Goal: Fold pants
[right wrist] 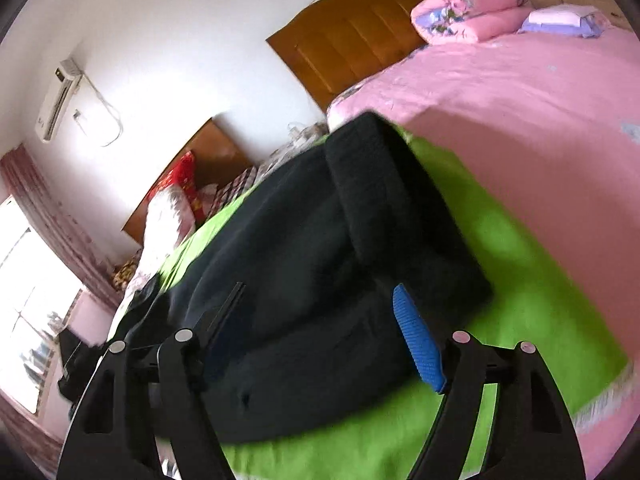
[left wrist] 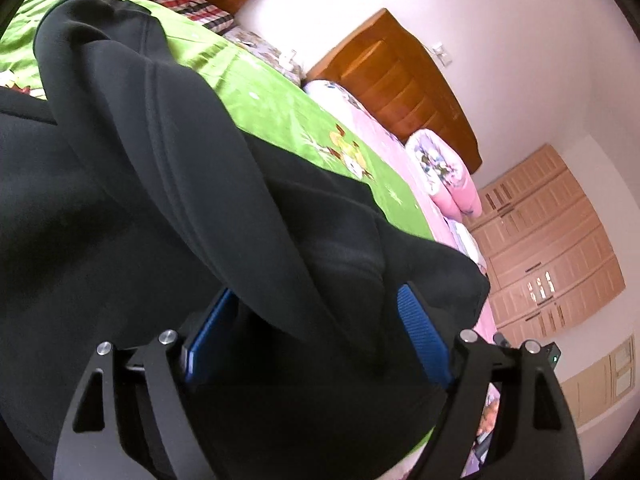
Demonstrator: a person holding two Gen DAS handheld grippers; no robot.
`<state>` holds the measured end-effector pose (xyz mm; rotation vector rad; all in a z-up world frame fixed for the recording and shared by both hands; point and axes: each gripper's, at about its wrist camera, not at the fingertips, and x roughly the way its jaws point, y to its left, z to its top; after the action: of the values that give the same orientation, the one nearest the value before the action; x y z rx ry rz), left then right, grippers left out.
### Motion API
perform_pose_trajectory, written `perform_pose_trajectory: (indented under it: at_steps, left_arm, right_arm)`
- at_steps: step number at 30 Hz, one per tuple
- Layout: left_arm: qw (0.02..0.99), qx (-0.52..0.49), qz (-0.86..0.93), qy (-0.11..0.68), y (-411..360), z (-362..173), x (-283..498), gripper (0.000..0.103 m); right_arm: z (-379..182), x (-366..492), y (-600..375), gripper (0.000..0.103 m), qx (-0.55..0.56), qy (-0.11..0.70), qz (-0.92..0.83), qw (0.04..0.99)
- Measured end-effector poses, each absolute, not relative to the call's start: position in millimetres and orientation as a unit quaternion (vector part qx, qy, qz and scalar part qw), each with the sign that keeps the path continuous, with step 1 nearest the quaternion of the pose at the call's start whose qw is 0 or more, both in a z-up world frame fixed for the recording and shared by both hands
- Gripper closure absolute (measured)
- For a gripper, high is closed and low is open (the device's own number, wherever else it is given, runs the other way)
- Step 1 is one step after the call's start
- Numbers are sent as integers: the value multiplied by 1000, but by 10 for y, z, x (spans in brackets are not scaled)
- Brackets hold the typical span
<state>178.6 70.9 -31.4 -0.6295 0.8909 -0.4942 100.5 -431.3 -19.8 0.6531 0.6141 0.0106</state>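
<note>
Black pants (left wrist: 192,184) lie on a green blanket (left wrist: 280,100) on a bed. In the left wrist view my left gripper (left wrist: 316,320) has its blue-padded jaws wide apart, and a fold of the pants drapes across the gap between them without being pinched. In the right wrist view the pants (right wrist: 304,256) lie as a thick folded bundle with one end doubled over. My right gripper (right wrist: 320,312) is open just above the near part of the bundle, its blue right pad (right wrist: 418,340) over the edge of the fabric.
A pink bedspread (right wrist: 520,120) covers the bed beside the green blanket (right wrist: 520,292). Rolled pink quilts (right wrist: 472,8) and a wooden headboard (right wrist: 368,28) are at the far side. Pillows (right wrist: 172,204), a wardrobe (left wrist: 548,236) and a window (right wrist: 28,292) surround the bed.
</note>
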Motion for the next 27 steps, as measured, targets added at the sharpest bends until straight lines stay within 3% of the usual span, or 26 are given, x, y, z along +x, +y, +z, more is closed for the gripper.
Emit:
perform_pose_trajectory:
  at_steps: [4, 7, 9, 11, 15, 19, 23, 25, 27]
  left_arm:
    - [817, -316, -232, 423, 804, -316, 1872, 20]
    - [808, -324, -237, 431, 783, -345, 1983, 25]
    - [813, -306, -234, 436, 767, -371, 2019, 66]
    - [825, -282, -222, 436, 756, -367, 2031, 84]
    - [859, -261, -212, 387, 833, -37, 1810, 88]
    - [885, -225, -218, 344, 869, 408, 1408, 88]
    - [878, -185, -220, 382, 802, 260, 1166, 85]
    - [876, -156, -195, 413, 705, -40, 1184, 82]
    - [864, -153, -188, 442, 672, -344, 1209, 72]
  right_arm:
    - [-342, 1373, -4689, 33, 369, 336, -13, 867]
    - [-317, 1424, -4633, 63, 320, 345, -14, 882]
    - [-278, 1377, -4591, 79, 304, 341, -7, 890]
    - [-212, 1324, -4548, 85, 285, 331, -7, 899]
    - [68, 1079, -4457, 87, 264, 299, -2, 917]
    - [341, 851, -4428, 87, 248, 296, -1, 922]
    - [342, 782, -4507, 82, 213, 331, -23, 919]
    - [149, 863, -4539, 51, 195, 371, -37, 907]
    - [-94, 919, -4609, 32, 210, 387, -33, 897]
